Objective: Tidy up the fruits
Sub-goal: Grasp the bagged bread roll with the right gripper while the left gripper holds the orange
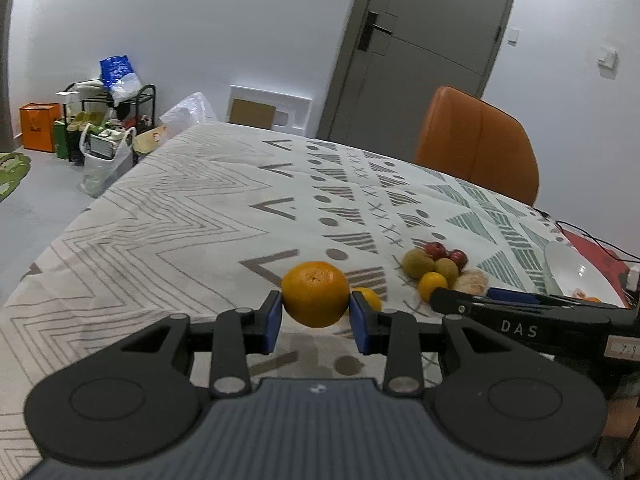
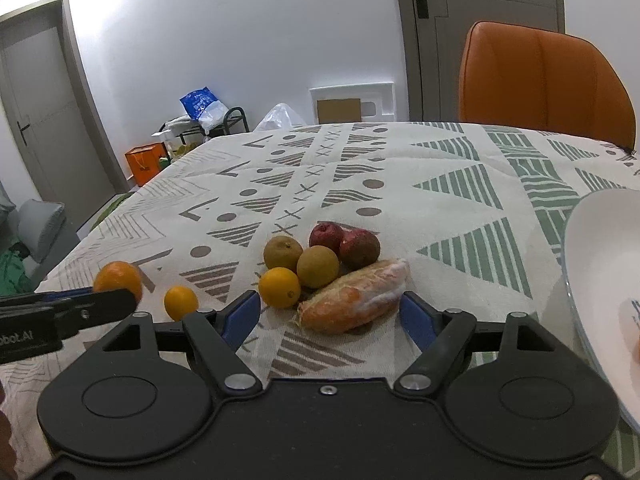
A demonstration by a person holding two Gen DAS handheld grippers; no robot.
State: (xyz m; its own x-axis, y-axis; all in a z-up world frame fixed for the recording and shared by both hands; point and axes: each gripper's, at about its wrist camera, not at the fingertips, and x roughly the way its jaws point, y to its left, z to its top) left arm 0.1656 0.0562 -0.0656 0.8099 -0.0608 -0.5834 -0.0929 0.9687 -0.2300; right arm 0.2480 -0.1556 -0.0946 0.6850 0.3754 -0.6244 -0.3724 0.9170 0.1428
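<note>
My left gripper (image 1: 316, 312) is shut on a large orange (image 1: 315, 294), held above the patterned tablecloth (image 1: 180, 208); the same orange (image 2: 118, 278) shows at the left of the right wrist view. A small yellow citrus (image 2: 181, 302) lies on the cloth nearby. My right gripper (image 2: 330, 310) stands open, its blue pads either side of a plastic-wrapped orange piece (image 2: 354, 298), not pressing it. Just beyond lie another yellow citrus (image 2: 279, 287), two brown-green fruits (image 2: 318, 266) and two dark red fruits (image 2: 360, 248). The pile (image 1: 436, 266) also shows in the left wrist view.
A white bowl (image 2: 600, 248) sits at the right table edge, seen too in the left wrist view as the bowl (image 1: 576, 272). An orange chair (image 2: 544, 76) stands behind the table. Black cables (image 1: 592, 240) trail at the right. Bags and a rack (image 1: 108, 120) crowd the far floor.
</note>
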